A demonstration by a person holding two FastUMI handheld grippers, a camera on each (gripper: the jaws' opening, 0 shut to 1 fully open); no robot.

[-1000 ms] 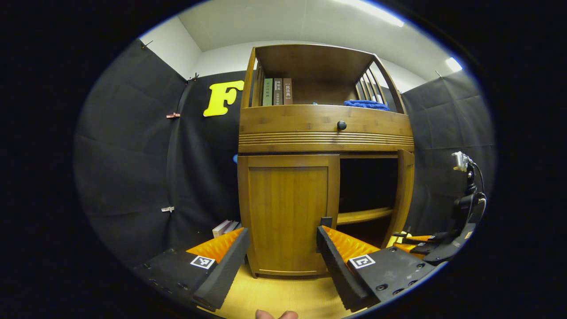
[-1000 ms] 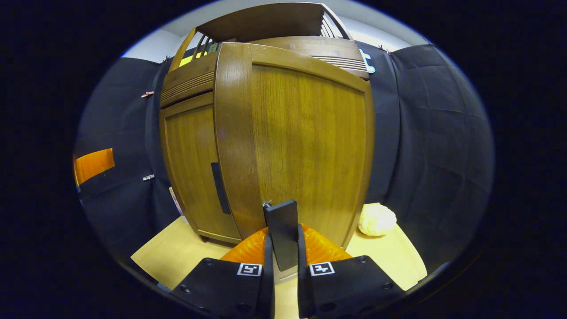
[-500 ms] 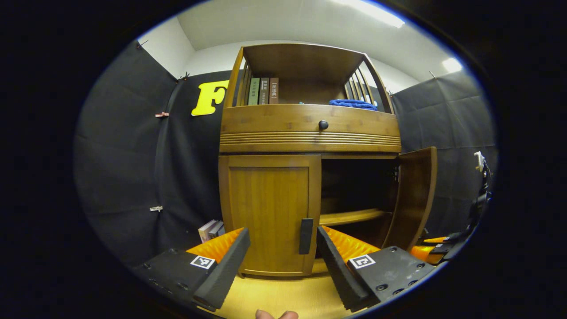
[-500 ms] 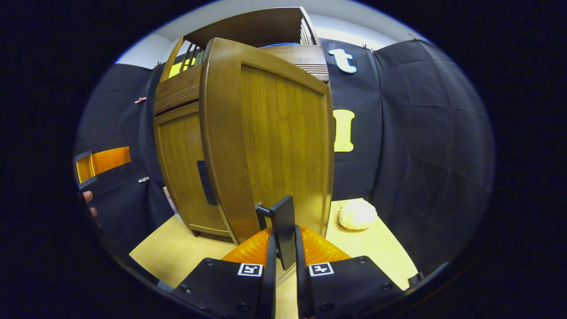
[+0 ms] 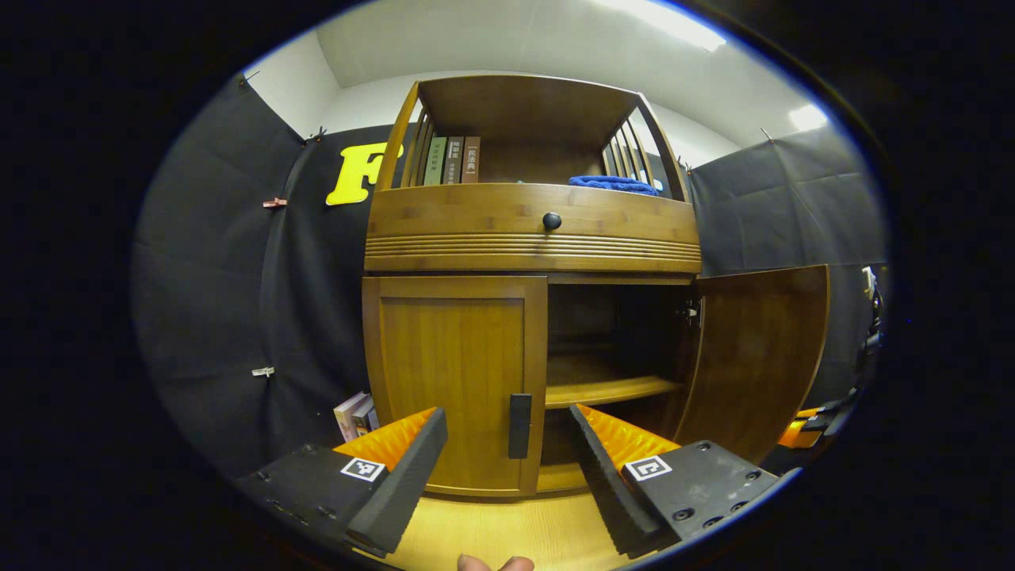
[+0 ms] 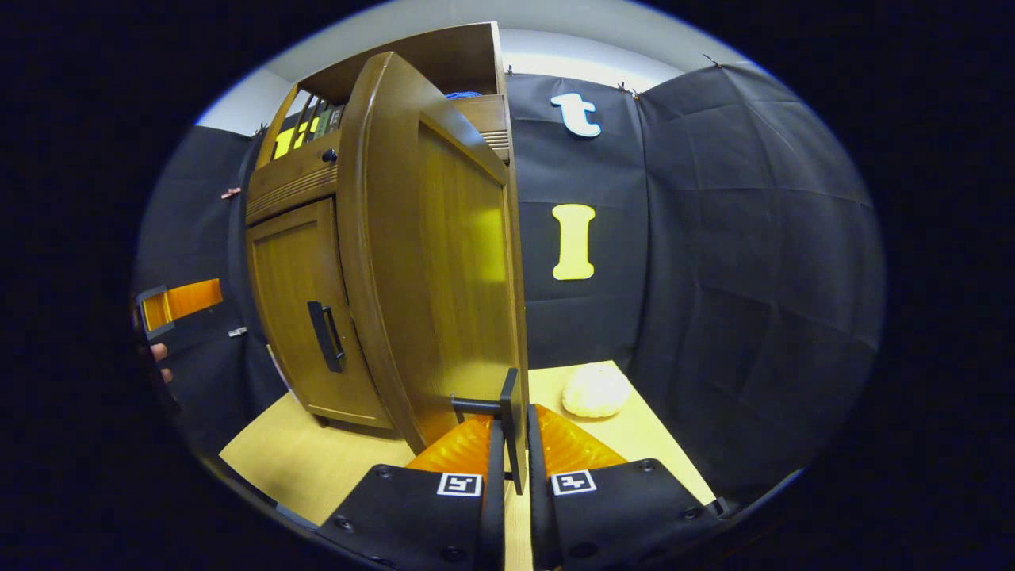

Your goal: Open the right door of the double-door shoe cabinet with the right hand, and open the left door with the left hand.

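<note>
A wooden double-door shoe cabinet (image 5: pixel 533 230) is standing on a pale wooden bench (image 5: pixel 507 533) against black cloth walls; its right door (image 5: pixel 757 357) is hanging wide open, swung out to the side, and is exposing a dark interior with a shelf (image 5: pixel 607 388) across it; its left door (image 5: pixel 456 381) is sitting flush and closed, with a dark vertical handle (image 5: pixel 519 426) near its inner edge. In the left gripper view, the left tongs (image 5: pixel 507 476) are hovering released just in front of that handle, one finger on each side of it and neither touching it; a fingertip of the holding hand (image 5: pixel 496 563) is peeking in at the bottom edge. In the right gripper view, the right tongs (image 6: pixel 511 476) are clenched on the right door's handle (image 6: pixel 507 428), both fingers pressing its thin dark bar, while the door's outer face (image 6: pixel 444 270) is rising edge-on above them. Above the doors, a drawer front with a round black knob (image 5: pixel 552 221) is sitting under an open shelf holding three upright books (image 5: pixel 450 161) and a folded blue cloth (image 5: pixel 614 184). A pale, bumpy round object (image 6: pixel 595 390) is resting on the bench beside the cabinet; more books (image 5: pixel 355 414) are leaning at the cabinet's left foot.
</note>
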